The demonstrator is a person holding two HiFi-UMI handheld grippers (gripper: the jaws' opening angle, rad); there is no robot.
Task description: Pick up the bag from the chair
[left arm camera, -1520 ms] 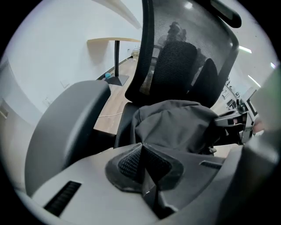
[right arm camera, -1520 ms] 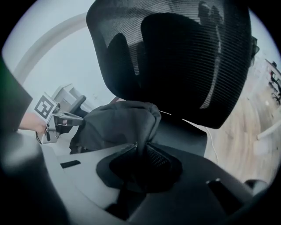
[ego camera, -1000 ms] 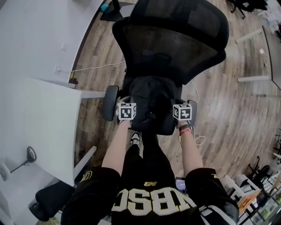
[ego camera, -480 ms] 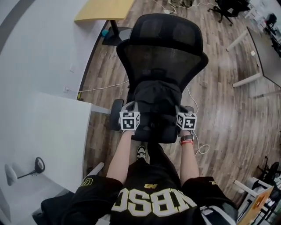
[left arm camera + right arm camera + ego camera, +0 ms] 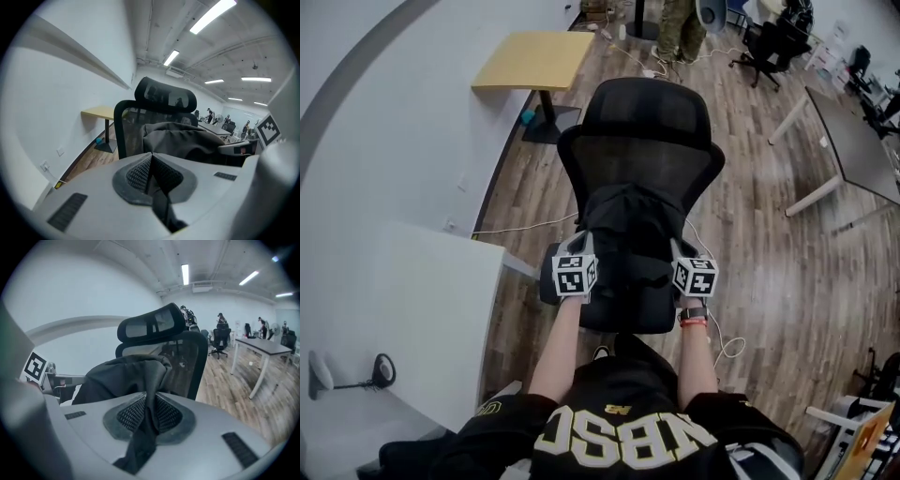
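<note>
A black fabric bag is on the black mesh office chair, against its backrest. My left gripper is at the bag's left side and my right gripper at its right side. In the left gripper view the left gripper is shut on a dark strap, and the bag bulks just beyond. In the right gripper view the right gripper is shut on a fold of the bag. I cannot tell whether the bag's bottom touches the seat.
A white table stands close on the left and a yellow table by the wall beyond. A grey desk is at the right. A white cable loops on the wood floor. A person stands far back.
The head view has drawn back, taking in more of the room. Both grippers have stayed at the bag's sides, and the bag now stands taller against the backrest.
</note>
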